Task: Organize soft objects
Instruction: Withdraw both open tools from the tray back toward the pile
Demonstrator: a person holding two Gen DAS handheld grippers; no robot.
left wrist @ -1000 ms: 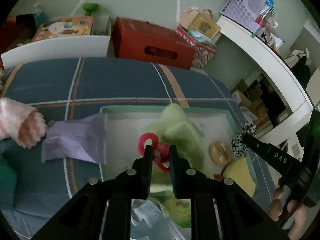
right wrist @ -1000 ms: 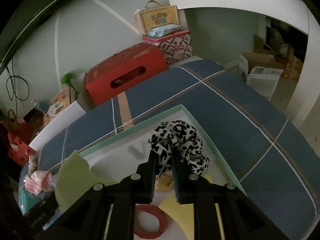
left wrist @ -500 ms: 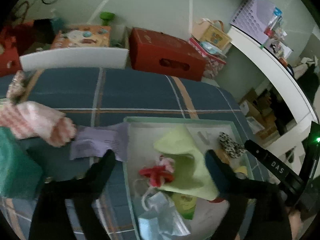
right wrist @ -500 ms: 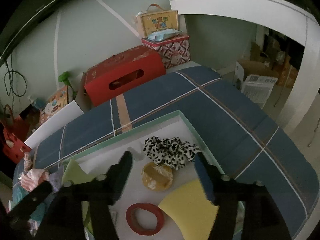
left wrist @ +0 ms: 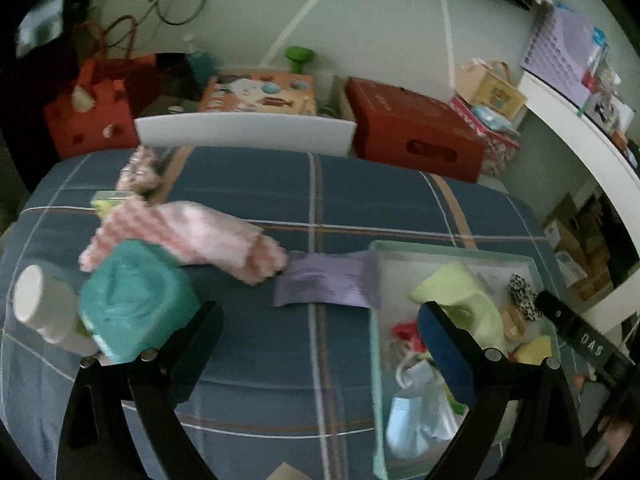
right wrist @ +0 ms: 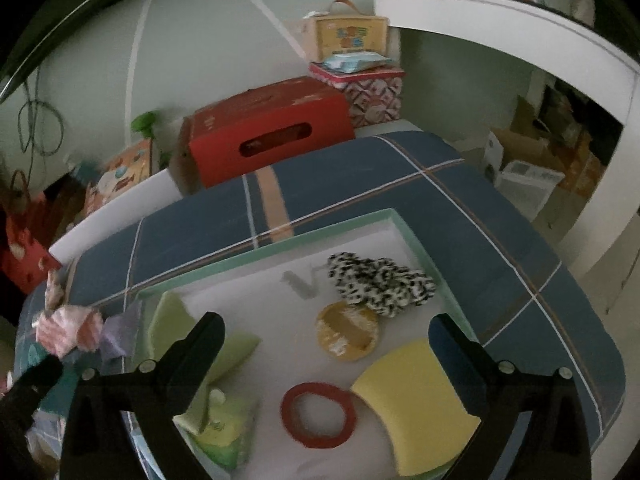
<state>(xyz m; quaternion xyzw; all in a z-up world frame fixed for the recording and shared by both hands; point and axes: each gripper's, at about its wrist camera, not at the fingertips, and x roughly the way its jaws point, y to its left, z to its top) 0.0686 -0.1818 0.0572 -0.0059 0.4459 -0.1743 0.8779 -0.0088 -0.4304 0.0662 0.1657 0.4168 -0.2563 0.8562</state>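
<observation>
A white tray with a mint rim [right wrist: 280, 240] lies on the blue plaid bed. In it are a leopard scrunchie [right wrist: 380, 284], a tan round puff [right wrist: 347, 332], a yellow sponge [right wrist: 412, 396], a red ring [right wrist: 318, 414] and a light green cloth [left wrist: 464, 292]. My right gripper [right wrist: 326, 322] hangs above the tray, its jaws opening with nothing between them. My left gripper [left wrist: 318, 312] is open over the bed left of the tray [left wrist: 440, 246], holding nothing. Beyond it lie a purple cloth [left wrist: 328, 284], a pink checked cloth [left wrist: 188, 236] and a teal rolled towel [left wrist: 136, 304].
A white cup [left wrist: 40, 296] lies at the bed's left edge. A red box [left wrist: 412, 140], a white board [left wrist: 244, 132] and a red bag [left wrist: 88, 112] line the far side. A white shelf [right wrist: 520, 28] curves along the right.
Both grippers went from shut to open. The left let go of the red toy and green cloth in the tray and swung left. The right released the leopard scrunchie and drew back.
</observation>
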